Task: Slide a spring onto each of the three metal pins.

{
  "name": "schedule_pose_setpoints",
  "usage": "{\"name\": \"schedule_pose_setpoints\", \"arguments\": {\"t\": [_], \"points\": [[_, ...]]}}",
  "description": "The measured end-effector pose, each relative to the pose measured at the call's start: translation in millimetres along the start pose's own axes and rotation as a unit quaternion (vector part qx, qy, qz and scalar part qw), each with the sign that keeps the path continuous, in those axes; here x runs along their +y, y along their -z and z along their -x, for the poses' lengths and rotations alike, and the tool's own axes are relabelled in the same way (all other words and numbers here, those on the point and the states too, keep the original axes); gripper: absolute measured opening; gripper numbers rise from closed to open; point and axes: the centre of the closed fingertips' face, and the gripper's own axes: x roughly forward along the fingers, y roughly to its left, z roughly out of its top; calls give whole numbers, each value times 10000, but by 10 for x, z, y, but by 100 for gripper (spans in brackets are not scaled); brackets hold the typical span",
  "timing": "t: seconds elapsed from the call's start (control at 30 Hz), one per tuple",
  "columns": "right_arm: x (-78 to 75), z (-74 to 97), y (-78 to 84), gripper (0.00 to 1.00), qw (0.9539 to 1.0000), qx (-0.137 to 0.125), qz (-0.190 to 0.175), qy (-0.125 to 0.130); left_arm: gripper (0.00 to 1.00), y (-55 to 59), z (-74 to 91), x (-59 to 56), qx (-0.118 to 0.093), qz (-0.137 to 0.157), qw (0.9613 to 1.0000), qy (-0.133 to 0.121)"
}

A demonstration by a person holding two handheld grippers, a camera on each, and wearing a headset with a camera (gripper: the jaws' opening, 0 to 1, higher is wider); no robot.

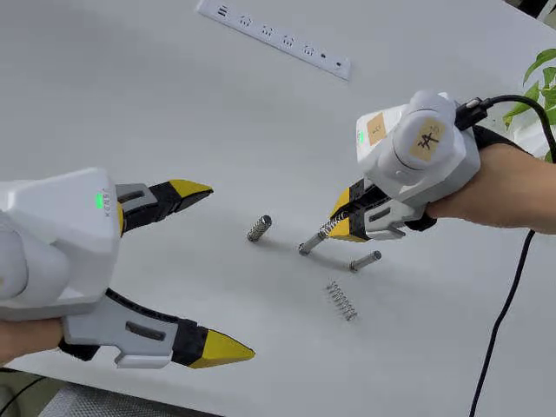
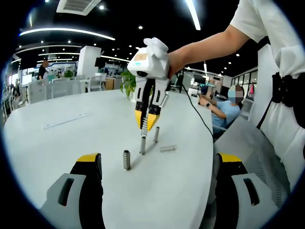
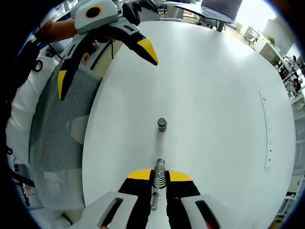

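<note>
Over the middle pin (image 1: 311, 242), right tongs (image 1: 341, 221) angle down pinching a spring (image 3: 160, 172) while left tongs (image 1: 230, 270) gape empty

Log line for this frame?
right tongs: shut on spring at middle pin | left tongs: open | first pin: sprung | third pin: bare | spare spring: on table

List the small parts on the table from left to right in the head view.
Sprung pin → middle pin under the held spring in the right hand-held gripper → loose spring → bare pin. Power strip omitted: it spans several.
</note>
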Motion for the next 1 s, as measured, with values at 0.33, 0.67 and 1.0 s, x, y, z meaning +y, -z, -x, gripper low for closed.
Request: {"name": "schedule_pose_setpoints", "arguments": {"t": [0.33, 0.67, 1.0], "points": [[8, -55, 8, 7, 10000, 24, 5, -55, 99, 19, -6, -5, -12, 21, 10000, 13], [17, -115, 29, 7, 9999, 94, 80, -61, 99, 19, -16, -24, -31, 48, 10000, 40], [41, -170, 6, 7, 9998, 105, 139, -93, 99, 28, -15, -25, -40, 80, 10000, 27]]}}
